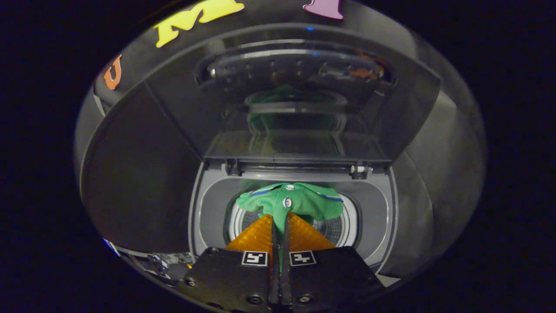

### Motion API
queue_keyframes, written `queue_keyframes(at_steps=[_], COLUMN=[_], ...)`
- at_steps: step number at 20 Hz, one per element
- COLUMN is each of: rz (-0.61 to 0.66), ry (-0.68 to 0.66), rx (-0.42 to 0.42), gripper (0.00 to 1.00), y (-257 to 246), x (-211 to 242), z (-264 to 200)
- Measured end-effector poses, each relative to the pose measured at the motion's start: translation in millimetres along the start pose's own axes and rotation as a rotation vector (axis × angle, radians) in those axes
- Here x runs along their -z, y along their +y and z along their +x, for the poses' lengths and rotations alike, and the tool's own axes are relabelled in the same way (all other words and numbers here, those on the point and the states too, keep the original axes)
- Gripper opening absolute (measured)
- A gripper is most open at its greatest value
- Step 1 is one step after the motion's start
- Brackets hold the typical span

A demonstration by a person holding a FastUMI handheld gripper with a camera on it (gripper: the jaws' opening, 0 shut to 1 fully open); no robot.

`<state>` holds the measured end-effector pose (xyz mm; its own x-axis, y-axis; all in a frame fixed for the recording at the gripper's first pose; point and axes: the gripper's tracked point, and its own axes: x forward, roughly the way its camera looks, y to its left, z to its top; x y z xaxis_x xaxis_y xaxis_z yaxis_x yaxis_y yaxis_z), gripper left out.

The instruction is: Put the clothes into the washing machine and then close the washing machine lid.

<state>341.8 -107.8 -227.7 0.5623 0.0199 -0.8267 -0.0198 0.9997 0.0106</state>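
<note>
Green shirt [292, 204] pinched between fingers [260, 234]

A green garment [290, 204] with blue trim and 2 white buttons hangs bunched over the round drum opening of the washing machine [208, 208], its fabric pinched between the 2 orange fingers [256, 237] of the gripper [280, 217], which are closed on it. The washing machine's dark translucent lid [295, 100] stands raised, upright behind the drum opening.
</note>
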Motion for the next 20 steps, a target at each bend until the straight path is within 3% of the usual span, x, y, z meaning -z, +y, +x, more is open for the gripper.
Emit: queue_keyframes(at_steps=[4, 8, 11, 13, 17, 20], rz=[-0.005, -0.012, -0.044, -0.049, -0.061, -0.079], ry=[0.020, 0.029, 0.016, 0.007, -0.023, -0.092], rx=[0.025, 0.025, 0.028, 0.046, 0.093, 0.117], gripper=[0.08, 0.19, 0.28, 0.50, 0.65, 0.66], y=[-2, -4, -9, -15, -26, -29], x=[12, 15, 14, 14, 3, -18], z=[17, 23, 19, 13, -6, -30])
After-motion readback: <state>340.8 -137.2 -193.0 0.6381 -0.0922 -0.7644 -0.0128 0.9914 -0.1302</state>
